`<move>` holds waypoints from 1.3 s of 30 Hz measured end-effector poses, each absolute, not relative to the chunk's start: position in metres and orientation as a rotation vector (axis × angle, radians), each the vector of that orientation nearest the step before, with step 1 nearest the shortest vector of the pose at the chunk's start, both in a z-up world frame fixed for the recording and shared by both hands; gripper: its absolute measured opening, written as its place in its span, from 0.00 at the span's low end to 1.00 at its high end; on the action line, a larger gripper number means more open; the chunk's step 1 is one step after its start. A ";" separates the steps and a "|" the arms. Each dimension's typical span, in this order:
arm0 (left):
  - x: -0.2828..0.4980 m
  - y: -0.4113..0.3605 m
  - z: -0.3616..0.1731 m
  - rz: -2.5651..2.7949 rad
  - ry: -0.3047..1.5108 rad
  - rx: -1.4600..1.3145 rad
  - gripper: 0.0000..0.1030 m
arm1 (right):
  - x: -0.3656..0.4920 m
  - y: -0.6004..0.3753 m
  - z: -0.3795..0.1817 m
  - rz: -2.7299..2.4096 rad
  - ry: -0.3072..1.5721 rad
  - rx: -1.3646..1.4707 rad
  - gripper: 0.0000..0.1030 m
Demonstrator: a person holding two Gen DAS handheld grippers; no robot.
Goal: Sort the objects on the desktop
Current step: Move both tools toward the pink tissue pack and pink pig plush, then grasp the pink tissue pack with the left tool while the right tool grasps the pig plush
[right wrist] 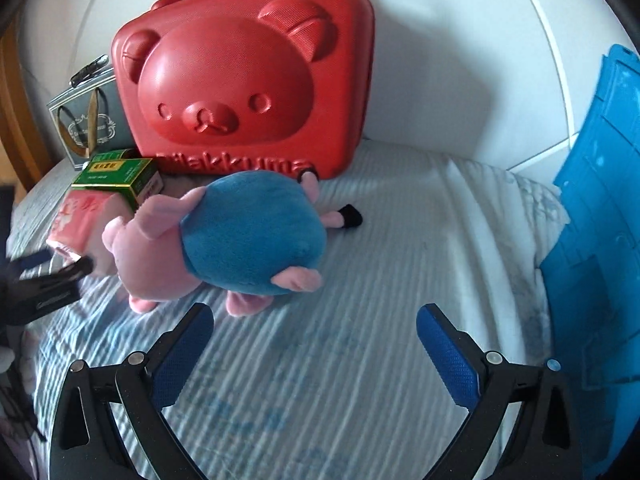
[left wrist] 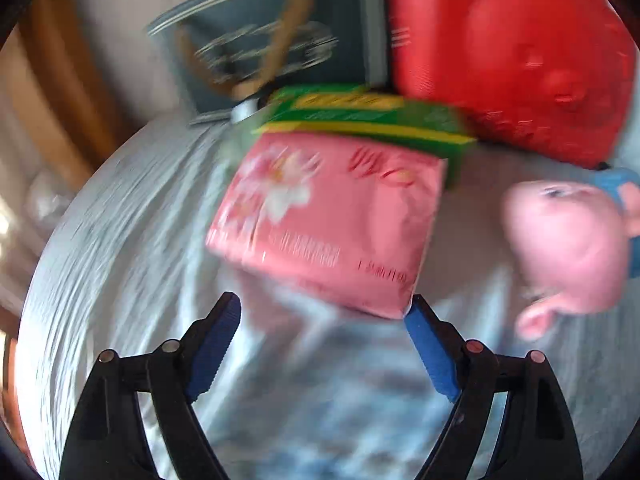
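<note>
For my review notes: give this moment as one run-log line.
left gripper: open, nearing pink packet | right gripper: open, facing plush pig | green box on packet | red bear case behind

Left wrist view: heavy motion blur throughout, print on pink packet (left wrist: 328,224) unreadable, streaked fabric. Right wrist view: mostly sharp, slight softness on red case (right wrist: 244,80); smeared only at far left edge. Soft, bright, diffuse daylight in both; mild shadow right of case on white wall (right wrist: 460,60). Strong fisheye bending, dark vignette in corners. No harsh glare.
</note>
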State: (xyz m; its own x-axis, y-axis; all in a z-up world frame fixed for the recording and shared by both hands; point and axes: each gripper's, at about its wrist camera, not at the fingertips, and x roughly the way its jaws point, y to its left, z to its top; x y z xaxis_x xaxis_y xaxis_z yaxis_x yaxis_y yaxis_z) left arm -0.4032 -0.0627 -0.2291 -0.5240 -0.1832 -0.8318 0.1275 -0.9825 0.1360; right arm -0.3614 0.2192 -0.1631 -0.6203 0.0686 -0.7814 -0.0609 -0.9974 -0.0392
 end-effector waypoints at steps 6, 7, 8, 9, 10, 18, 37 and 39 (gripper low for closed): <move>-0.372 -0.150 -0.230 -2.380 0.005 1.413 0.82 | -0.377 0.222 -0.160 2.734 -0.033 -1.309 1.00; -0.366 -0.153 -0.221 -2.401 0.036 1.392 0.82 | -0.379 0.224 -0.160 2.735 -0.027 -1.306 1.00; -0.362 -0.154 -0.212 -2.434 0.081 1.375 0.82 | -0.380 0.225 -0.160 2.732 -0.025 -1.303 1.00; -0.360 -0.153 -0.203 -2.465 0.123 1.358 0.82 | -0.381 0.226 -0.161 2.722 -0.030 -1.300 1.00; -0.361 -0.151 -0.193 -2.493 0.158 1.335 0.82 | -0.383 0.227 -0.163 2.713 -0.033 -1.304 1.00; -0.443 -0.107 -0.184 -2.523 0.110 1.423 0.82 | -0.393 0.236 -0.161 2.719 -0.009 -1.322 1.00; -0.346 -0.158 -0.214 -2.468 -0.043 1.490 0.89 | -0.377 0.178 -0.202 2.771 -0.055 -1.755 0.40; -0.344 -0.161 -0.213 -2.477 -0.023 1.489 0.89 | -0.364 0.156 -0.197 2.817 -0.140 -1.787 0.55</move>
State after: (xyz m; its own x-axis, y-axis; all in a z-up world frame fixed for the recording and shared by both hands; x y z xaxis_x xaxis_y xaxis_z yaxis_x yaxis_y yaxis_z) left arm -0.3439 -0.1609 -0.2127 -0.4459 -0.2214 -0.8672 0.2051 -0.9684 0.1418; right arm -0.3639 0.1560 -0.1967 -0.4132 -0.1213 -0.9025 0.2102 -0.9770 0.0351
